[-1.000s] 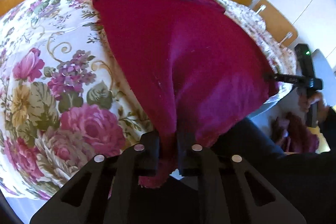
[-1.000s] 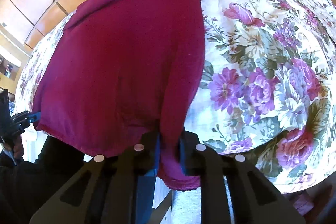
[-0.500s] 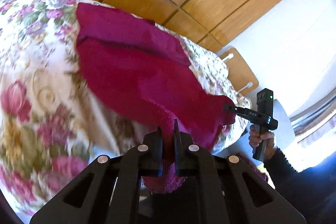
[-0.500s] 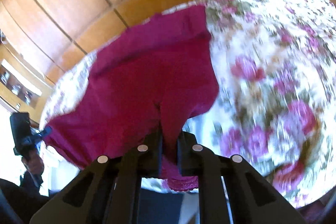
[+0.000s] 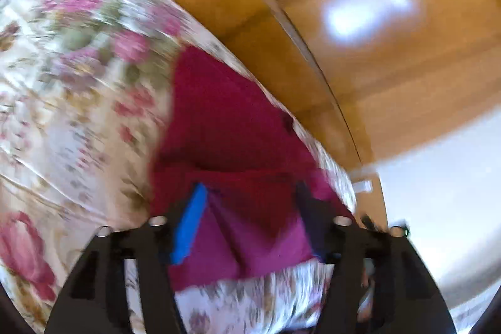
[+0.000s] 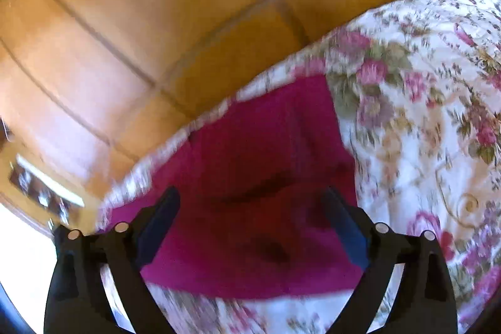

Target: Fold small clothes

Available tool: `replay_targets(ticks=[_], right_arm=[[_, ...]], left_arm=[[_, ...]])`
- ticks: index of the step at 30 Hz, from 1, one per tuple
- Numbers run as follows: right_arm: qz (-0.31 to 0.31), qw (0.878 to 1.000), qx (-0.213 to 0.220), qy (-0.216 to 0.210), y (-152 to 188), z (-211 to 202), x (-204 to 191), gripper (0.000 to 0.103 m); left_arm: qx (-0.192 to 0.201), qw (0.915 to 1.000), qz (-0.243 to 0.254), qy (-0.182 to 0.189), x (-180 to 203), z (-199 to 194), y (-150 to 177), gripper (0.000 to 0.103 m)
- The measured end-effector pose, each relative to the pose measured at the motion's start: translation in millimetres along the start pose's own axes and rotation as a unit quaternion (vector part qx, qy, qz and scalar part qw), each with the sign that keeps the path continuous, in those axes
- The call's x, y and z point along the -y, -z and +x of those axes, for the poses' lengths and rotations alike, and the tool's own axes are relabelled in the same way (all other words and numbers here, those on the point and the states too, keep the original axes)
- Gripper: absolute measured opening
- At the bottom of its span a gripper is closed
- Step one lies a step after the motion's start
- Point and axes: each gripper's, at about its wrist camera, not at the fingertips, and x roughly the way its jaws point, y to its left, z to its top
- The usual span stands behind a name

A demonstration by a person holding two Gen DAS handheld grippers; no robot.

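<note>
1. One magenta garment, folded over itself, lying on one floral bedspread near its far edge.
2. Left gripper: fingers spread wide, gripping nothing.
3. Right gripper: likewise wide apart, empty.
4. Wooden panelled wall behind.

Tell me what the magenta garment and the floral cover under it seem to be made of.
Magenta garment: looks like soft matte knit or jersey; it creases and reflects no glare. Blur hides the weave. Floral cover: printed woven fabric with a faint satin sheen, maybe quilted, judging by its shiny puckered ridges.
</note>
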Motion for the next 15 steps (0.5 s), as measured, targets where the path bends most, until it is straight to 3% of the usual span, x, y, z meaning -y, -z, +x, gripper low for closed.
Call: replay_targets(ticks=[3, 5, 8, 9, 11, 13, 15], right_arm=[[0.004, 1.0, 0.012, -0.003, -3, -7, 9, 0.093], [-0.007, 1.0, 0.005, 0.018, 2, -7, 16, 0.093], [-0.029, 0.997, -0.02, 0.062, 29, -12, 33, 0.09], [-0.037, 0.996, -0.034, 0.075, 40, -12, 40, 0.088], [-0.051, 0.992, -0.056, 0.097, 58, -6, 49, 0.073], [-0.068, 0.987, -0.074, 0.122, 70, 5, 55, 0.069], [-0.067, 0.987, -0.071, 0.13, 73, 12, 59, 0.068]], left_arm=[[0.027, 0.999, -0.005, -0.035, -20, -18, -7, 0.07], [0.026, 0.9984, -0.001, -0.049, -32, -25, -4, 0.07], [0.005, 0.9957, 0.066, -0.065, -34, -27, 22, 0.07], [-0.005, 0.9915, 0.106, -0.075, -30, -23, 37, 0.07], [-0.024, 0.9825, 0.165, -0.082, -21, -14, 62, 0.07], [-0.053, 0.9682, 0.226, -0.094, -14, 2, 86, 0.07], [-0.064, 0.9609, 0.253, -0.094, -13, 16, 97, 0.067]])
